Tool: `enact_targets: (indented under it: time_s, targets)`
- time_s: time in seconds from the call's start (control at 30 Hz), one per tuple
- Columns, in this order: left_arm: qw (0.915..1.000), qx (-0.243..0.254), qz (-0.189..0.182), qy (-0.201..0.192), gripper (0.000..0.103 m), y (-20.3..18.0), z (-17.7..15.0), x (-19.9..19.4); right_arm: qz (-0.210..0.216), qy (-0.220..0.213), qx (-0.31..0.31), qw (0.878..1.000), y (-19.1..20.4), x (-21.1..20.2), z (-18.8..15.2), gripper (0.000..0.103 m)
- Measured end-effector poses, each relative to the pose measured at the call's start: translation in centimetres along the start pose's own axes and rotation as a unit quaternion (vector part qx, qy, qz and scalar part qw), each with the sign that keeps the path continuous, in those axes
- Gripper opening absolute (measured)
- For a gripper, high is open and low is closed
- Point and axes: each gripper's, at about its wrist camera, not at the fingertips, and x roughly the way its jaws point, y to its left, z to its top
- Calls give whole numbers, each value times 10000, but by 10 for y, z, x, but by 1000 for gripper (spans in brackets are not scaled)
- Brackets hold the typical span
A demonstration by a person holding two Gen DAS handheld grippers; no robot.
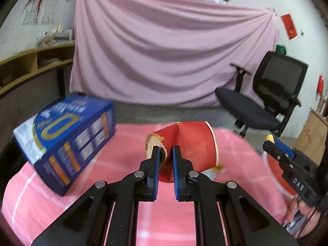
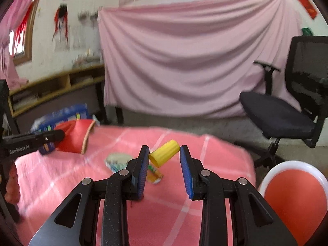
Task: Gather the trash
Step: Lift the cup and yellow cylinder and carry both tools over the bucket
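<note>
2 grippers are at work over the pink checked surface [image 2: 215, 149]. The left gripper [image 1: 165, 153] is clamped on the rim of a crushed red paper cup [image 1: 190, 143], 1 finger inside the mouth and 1 outside; the cup lies on its side, its long axis running left to right across the view, and looks lifted just off the cloth. The right gripper [image 2: 164, 160] has its jaws apart, with a yellow cap [image 2: 164, 153] tilted between the fingertips, touching or almost touching the left finger [image 2: 143, 164]; I cannot tell whether it is falling or resting. Just beyond lie a small orange wrapper [image 2: 154, 175] and a crumpled packet [image 2: 116, 161]. A blue box [image 1: 67, 139] sits left of the cup. Off the surface's right edge stands a red bin with a white rim [image 2: 295, 196], nearer the right gripper; nothing shows inside it from here. I judge the cup must travel rightward to reach it.
</note>
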Motion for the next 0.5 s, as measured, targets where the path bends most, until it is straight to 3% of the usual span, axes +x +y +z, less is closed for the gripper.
enact_targets:
  time_s: [0.27, 0.5]
  targets:
    - [9915, 517, -715, -960, 9, -84, 30, -19, -675, -1339, 68, 9887, -27, -65, 15, 28]
    - [9767, 1087, -1455, -1146, 9, -168, 40, -12, -1493, -1816, 397, 9712, -71, -106, 15, 28]
